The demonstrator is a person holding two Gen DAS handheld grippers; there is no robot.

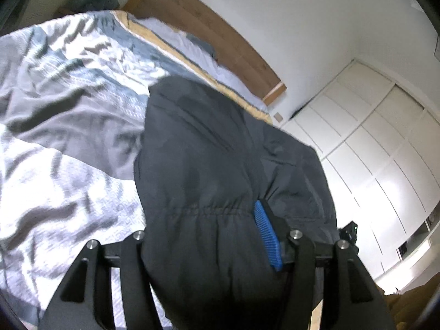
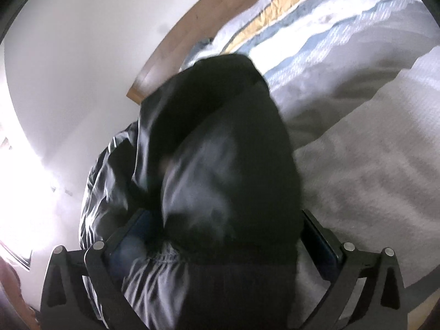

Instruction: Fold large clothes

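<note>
A large black padded jacket [image 1: 209, 148] hangs out in front of the left wrist camera, above the bed. My left gripper [image 1: 209, 236] is shut on its gathered elastic hem; one blue ribbed pad [image 1: 267, 236] shows against the cloth, the other finger is hidden under fabric. In the right wrist view the same jacket [image 2: 228, 159] is bunched and blurred, filling the centre. My right gripper [image 2: 220, 236] is shut on a thick fold of it, with its fingers [image 2: 321, 242] on either side of the bundle.
The bed is covered by a rumpled grey, white and blue duvet [image 1: 68, 115], which also shows in the right wrist view [image 2: 363, 126]. A wooden headboard [image 1: 209, 30] stands against a white wall. White wardrobe doors [image 1: 379, 148] are at the right.
</note>
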